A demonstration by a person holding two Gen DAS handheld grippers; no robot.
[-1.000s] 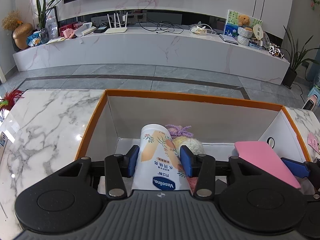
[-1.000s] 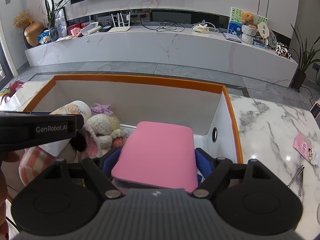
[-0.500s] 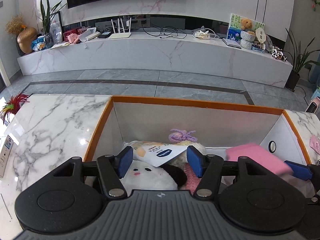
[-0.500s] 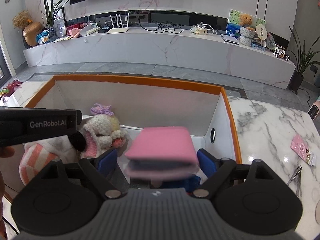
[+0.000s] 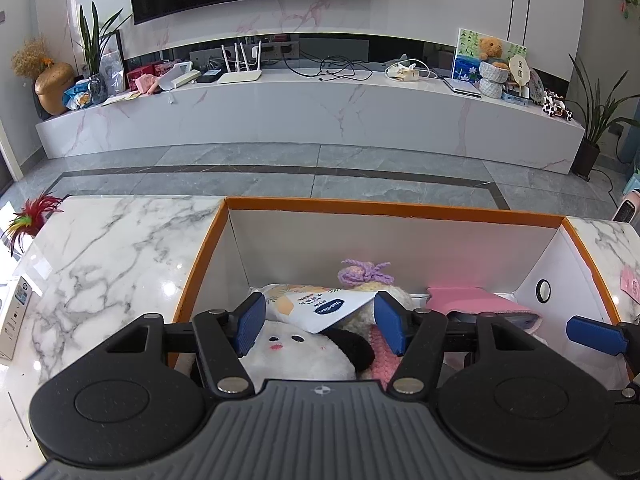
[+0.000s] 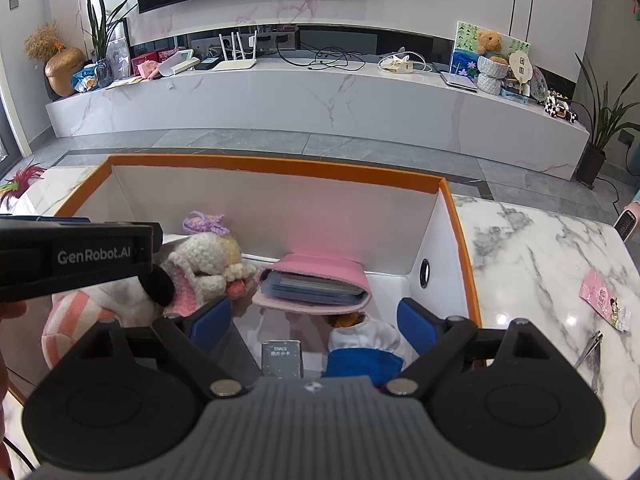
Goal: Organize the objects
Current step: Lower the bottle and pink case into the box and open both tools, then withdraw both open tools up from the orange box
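Observation:
An orange-rimmed white box [image 5: 392, 208] sits on the marble table and holds the sorted items. A white Vaseline tube [image 5: 320, 306] lies flat on a white plush toy [image 5: 296, 350], below my left gripper [image 5: 320, 328], which is open and clear of it. A crocheted doll with a purple bow [image 6: 208, 252] leans beside the tube. A pink case [image 6: 316, 280] with a blue inside lies in the box [image 6: 280, 168] ahead of my right gripper [image 6: 313, 326]. Its jaws are opening with nothing between them. The left gripper's body [image 6: 76, 258] crosses the right wrist view.
Under the right gripper lie a small grey carton [image 6: 281, 358] and a doll in blue and white [image 6: 360, 348]. On the table right of the box are a pink packet [image 6: 604, 300] and a nail clipper [image 6: 592, 348]. A feather toy [image 5: 28, 220] lies far left.
The left gripper opened and the Vaseline tube fell flat onto the plush toys. The right gripper let go of the pink case, which dropped into the box.

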